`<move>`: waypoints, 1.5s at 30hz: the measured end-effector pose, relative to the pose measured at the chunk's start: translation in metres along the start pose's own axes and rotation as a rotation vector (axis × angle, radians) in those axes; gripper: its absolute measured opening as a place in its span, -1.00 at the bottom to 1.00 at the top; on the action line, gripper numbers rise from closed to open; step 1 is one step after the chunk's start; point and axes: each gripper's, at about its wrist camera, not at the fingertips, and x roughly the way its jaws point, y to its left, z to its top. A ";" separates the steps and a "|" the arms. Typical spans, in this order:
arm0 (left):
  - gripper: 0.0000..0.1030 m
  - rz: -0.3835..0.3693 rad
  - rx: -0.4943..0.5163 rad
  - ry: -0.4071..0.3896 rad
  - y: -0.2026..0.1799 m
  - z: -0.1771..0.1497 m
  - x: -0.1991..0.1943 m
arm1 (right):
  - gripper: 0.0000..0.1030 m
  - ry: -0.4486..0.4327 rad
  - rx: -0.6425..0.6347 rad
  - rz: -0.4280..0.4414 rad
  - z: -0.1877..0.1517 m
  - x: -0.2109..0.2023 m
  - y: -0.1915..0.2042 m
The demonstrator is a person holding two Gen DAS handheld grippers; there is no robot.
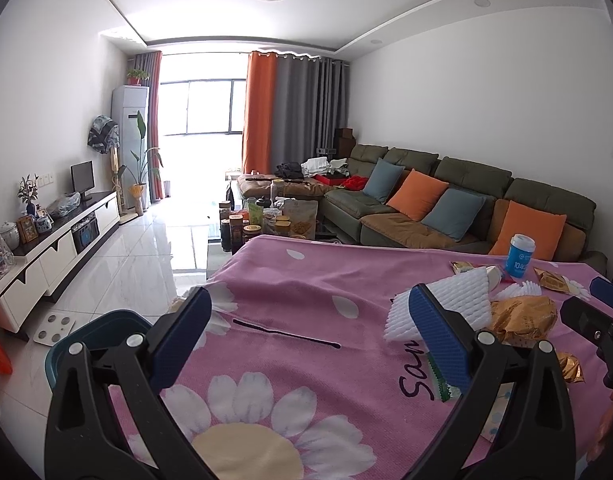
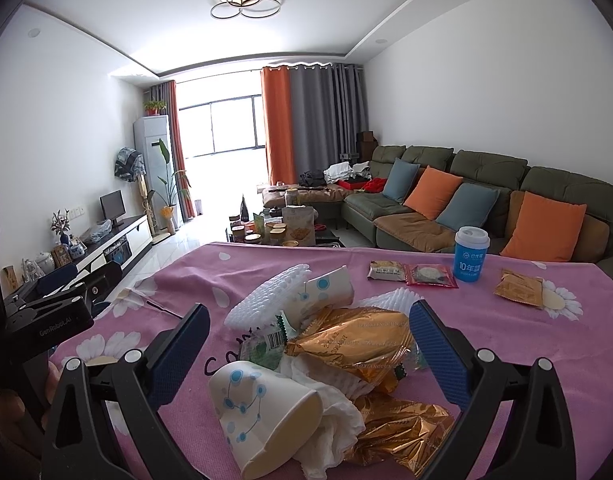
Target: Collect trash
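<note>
A pile of trash lies on the pink flowered cloth (image 2: 506, 340): a paper cup on its side (image 2: 262, 412), white tissue (image 2: 338, 420), gold wrappers (image 2: 354, 340), white foam netting (image 2: 266, 300) and a second paper cup (image 2: 330, 290). My right gripper (image 2: 308, 332) is open, its jaws on either side of the pile, empty. My left gripper (image 1: 308, 314) is open and empty over bare cloth, left of the foam netting (image 1: 438, 308) and gold wrapper (image 1: 522, 318). A thin dark stick (image 1: 286, 334) lies between its fingers.
A blue lidded cup (image 2: 470, 254), small snack packets (image 2: 410, 274) and a gold packet (image 2: 518, 288) lie further back on the cloth. A teal bin (image 1: 94, 328) stands at the table's left edge. A cluttered coffee table (image 1: 266, 220) and a green sofa (image 1: 446, 204) are behind.
</note>
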 end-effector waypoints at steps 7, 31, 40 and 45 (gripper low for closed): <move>0.89 -0.001 0.000 0.000 -0.001 0.000 0.000 | 0.87 -0.001 0.003 0.004 0.000 0.001 -0.001; 0.89 -0.014 0.000 0.012 -0.001 -0.003 0.001 | 0.87 0.004 0.008 0.009 -0.003 0.003 0.003; 0.89 -0.039 0.013 0.043 -0.005 -0.008 0.008 | 0.87 0.022 0.031 0.014 -0.005 0.009 -0.006; 0.89 -0.068 0.029 0.074 -0.012 -0.011 0.016 | 0.87 0.034 0.043 0.011 -0.004 0.011 -0.012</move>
